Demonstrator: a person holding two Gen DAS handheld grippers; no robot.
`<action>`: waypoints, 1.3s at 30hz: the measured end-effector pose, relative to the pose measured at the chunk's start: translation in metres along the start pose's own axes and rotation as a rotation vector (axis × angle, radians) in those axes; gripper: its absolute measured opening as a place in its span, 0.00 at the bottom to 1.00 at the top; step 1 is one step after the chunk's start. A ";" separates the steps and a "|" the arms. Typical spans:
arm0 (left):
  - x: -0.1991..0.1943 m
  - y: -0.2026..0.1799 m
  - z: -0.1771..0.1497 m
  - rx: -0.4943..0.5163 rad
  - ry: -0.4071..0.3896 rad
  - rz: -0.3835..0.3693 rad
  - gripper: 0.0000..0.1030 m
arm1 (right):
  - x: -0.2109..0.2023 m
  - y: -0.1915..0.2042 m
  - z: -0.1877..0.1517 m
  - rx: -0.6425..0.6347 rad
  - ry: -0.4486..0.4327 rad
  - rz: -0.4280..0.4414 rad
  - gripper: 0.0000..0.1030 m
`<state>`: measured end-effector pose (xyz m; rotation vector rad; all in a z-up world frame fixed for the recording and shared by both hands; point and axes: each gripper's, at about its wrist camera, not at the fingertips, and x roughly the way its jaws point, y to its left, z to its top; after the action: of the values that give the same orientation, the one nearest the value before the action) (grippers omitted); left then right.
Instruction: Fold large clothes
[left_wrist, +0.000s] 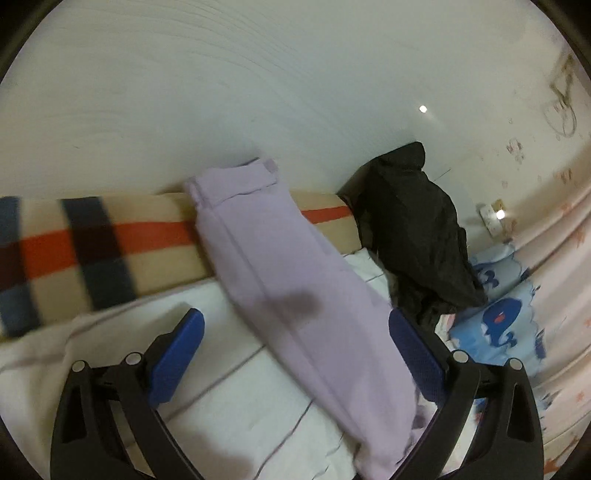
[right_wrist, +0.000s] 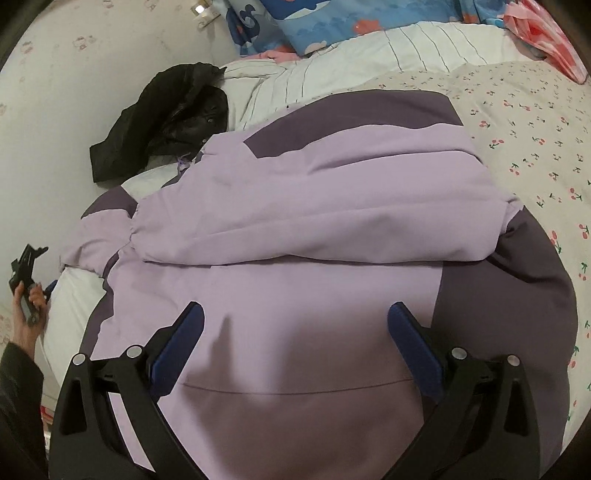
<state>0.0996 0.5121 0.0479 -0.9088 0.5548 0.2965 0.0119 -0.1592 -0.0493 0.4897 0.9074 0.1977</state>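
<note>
A large lilac jacket (right_wrist: 314, 229) with dark purple panels lies spread on the bed, one sleeve folded across its body. My right gripper (right_wrist: 295, 332) hovers open just above the jacket's lower part, nothing between its blue pads. In the left wrist view a lilac sleeve (left_wrist: 280, 280) stretches away toward the wall, its cuff at the far end. My left gripper (left_wrist: 295, 339) is open on either side of that sleeve, above it. At the left edge of the right wrist view, a hand holds the left gripper (right_wrist: 27, 284) beside the bed.
A black garment (right_wrist: 162, 114) is bunched near the wall; in the left wrist view that black garment (left_wrist: 413, 229) sits right of the sleeve. A plaid blanket (left_wrist: 92, 251) lies along the wall. Blue patterned pillows (right_wrist: 332, 22) and a floral sheet (right_wrist: 535, 140) lie beyond the jacket.
</note>
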 end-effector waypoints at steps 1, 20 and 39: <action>0.013 0.000 0.005 -0.008 0.036 0.023 0.93 | 0.001 -0.001 -0.002 -0.001 0.001 -0.001 0.94; -0.008 -0.028 0.007 -0.018 -0.133 -0.165 0.28 | -0.008 -0.004 0.002 0.011 -0.042 0.003 0.94; -0.077 -0.352 -0.251 0.601 0.160 -0.834 0.23 | -0.086 -0.069 0.039 0.333 -0.301 0.259 0.94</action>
<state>0.1187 0.1011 0.2020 -0.5092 0.3359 -0.6747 -0.0115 -0.2637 -0.0020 0.9221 0.5801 0.2027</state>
